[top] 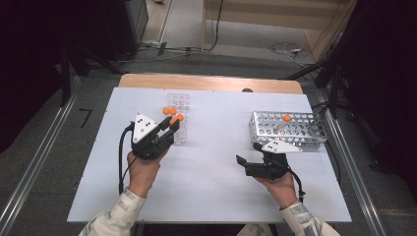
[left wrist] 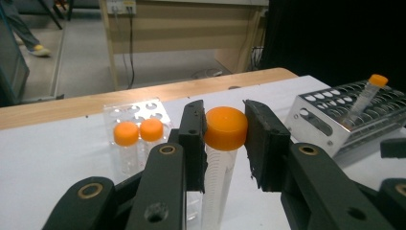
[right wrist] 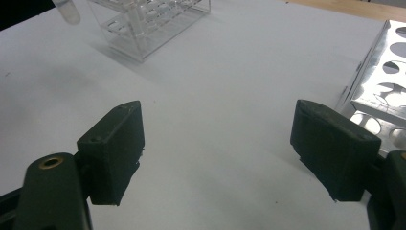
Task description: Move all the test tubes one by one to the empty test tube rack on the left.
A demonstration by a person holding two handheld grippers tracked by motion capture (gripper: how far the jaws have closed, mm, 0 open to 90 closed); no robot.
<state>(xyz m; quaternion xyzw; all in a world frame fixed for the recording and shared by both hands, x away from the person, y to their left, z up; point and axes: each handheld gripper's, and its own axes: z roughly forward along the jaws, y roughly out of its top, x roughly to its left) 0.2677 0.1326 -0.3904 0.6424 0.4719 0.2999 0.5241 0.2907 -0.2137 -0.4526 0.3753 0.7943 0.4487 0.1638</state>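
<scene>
High view: left tongs (top: 172,124) grip an orange-capped tube (left wrist: 221,143) by its cap, just beside the clear rack (top: 178,104). Right tongs (top: 248,157) stand wide open, holding nothing, near the metal rack (top: 295,132), well apart from the clear rack

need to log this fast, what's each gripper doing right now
Left gripper: closed on an orange-capped tube, gripped at the cap.
Right gripper: open, nothing between the jaws.

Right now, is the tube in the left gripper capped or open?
Capped. In the left gripper view an orange cap sits on the clear tube, and the left gripper has its jaws pressed on that cap.
</scene>
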